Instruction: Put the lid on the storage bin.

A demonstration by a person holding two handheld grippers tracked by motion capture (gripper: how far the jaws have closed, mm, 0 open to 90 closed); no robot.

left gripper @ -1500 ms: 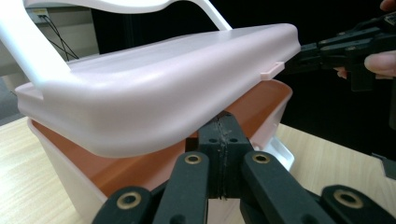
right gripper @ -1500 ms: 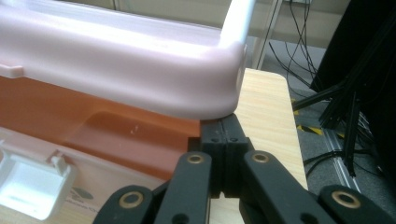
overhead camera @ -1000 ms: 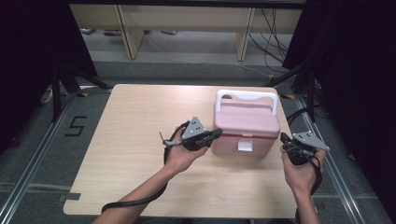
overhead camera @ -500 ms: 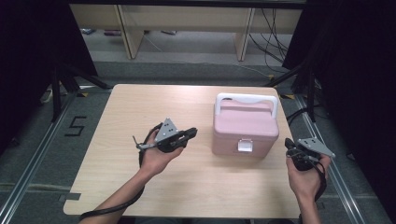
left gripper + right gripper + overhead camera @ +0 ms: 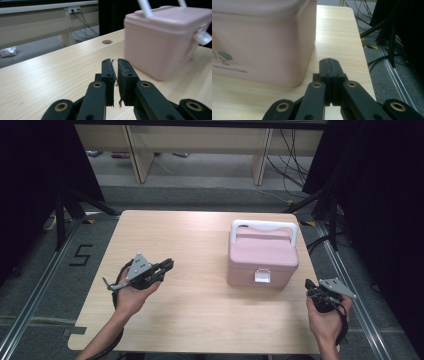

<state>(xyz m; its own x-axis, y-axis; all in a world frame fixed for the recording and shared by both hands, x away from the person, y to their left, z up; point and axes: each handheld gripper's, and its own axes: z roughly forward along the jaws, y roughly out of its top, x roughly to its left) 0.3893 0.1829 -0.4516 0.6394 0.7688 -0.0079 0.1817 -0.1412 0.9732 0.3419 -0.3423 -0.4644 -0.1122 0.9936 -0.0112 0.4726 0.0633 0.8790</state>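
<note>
High view: the pink box (image 5: 262, 257) stands near the worktop's (image 5: 190, 240) right edge. Left gripper view: the left hand-held gripper (image 5: 115, 62), jaws just opening to a slit, grips nothing. Right gripper view: the right hand-held gripper (image 5: 329, 61) is pressed together beside the box.

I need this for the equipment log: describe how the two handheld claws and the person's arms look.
Both claws, left and right, have matte black jaws on black link arms with brass-coloured pivot rings. Each carries a grey three-cornered plate on top and trails a black cable. The forearms are bare: no sleeves or gloves in view.
</note>
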